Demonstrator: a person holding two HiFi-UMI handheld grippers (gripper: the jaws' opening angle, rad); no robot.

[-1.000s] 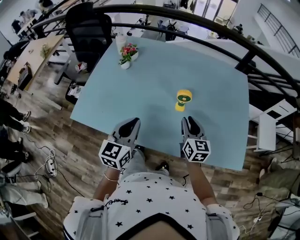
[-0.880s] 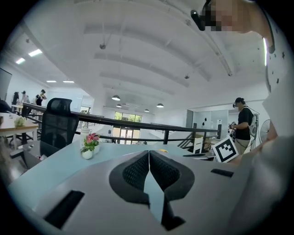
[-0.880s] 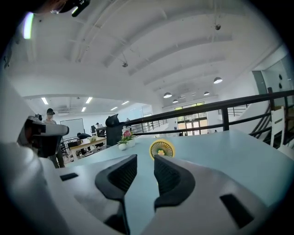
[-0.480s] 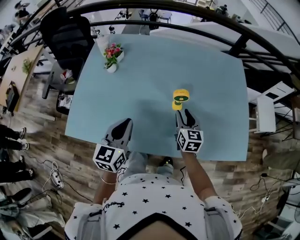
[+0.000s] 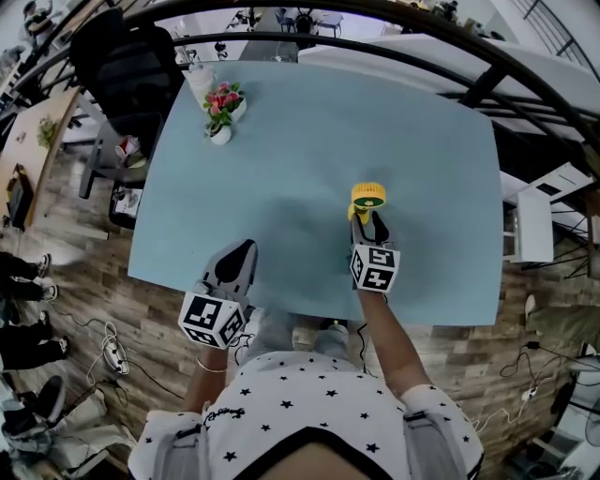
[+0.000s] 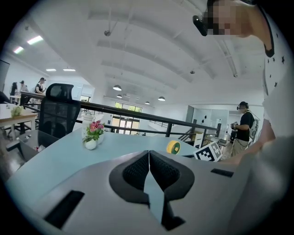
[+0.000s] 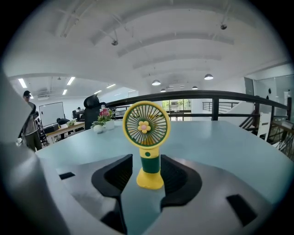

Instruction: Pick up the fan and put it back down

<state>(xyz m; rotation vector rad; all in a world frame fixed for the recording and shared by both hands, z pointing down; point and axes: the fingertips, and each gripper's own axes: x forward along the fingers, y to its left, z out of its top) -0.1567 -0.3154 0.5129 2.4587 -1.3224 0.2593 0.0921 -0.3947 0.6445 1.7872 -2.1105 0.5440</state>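
Observation:
A small yellow and green fan (image 7: pixel 146 137) stands upright on the light blue table (image 5: pixel 309 141), right of its middle (image 5: pixel 367 198). My right gripper (image 7: pixel 147 161) is open and its jaws have just been opening. The fan's handle stands between the pads, with a gap on each side. From the head view the right gripper (image 5: pixel 367 222) reaches the fan's near side. My left gripper (image 6: pixel 149 155) is shut with nothing in it and hovers over the table's near edge (image 5: pixel 240 253). The fan (image 6: pixel 173 147) also shows far right in the left gripper view.
A white pot of pink flowers (image 5: pixel 219 112) and a white bottle (image 5: pixel 199 80) stand at the table's far left corner. Beyond that corner is a black office chair (image 5: pixel 131 66). A black railing (image 5: pixel 394 23) curves behind the table. People stand in the room beyond.
My right gripper has moved forward and down to the fan, so its jaws now flank the handle. The left gripper has shifted a little along the near edge.

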